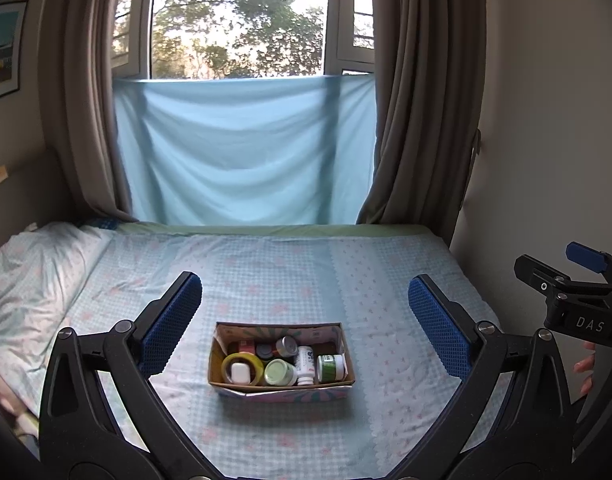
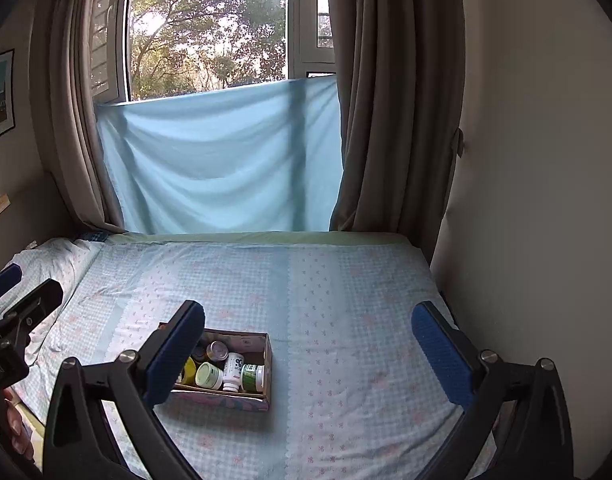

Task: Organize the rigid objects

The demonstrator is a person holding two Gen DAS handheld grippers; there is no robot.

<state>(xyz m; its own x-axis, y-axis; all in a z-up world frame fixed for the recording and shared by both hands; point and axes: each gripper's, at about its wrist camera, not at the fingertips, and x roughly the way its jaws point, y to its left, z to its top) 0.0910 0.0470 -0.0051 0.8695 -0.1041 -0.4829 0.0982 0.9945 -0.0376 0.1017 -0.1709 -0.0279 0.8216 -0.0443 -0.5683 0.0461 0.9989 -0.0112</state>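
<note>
Left wrist view: the left gripper (image 1: 305, 322) spreads its blue-padded fingers wide, holding nothing, above the pale blue checked bedsheet (image 1: 386, 280). Low at frame centre sits an open cardboard box (image 1: 280, 392) holding small jars, a white bottle (image 1: 305, 364) and a yellow tape roll (image 1: 242, 366).

Right wrist view: the right gripper (image 2: 308, 348) is likewise wide and empty; the box (image 2: 262, 398) lies lower left of centre, partly behind the left finger (image 2: 174, 352).
</note>
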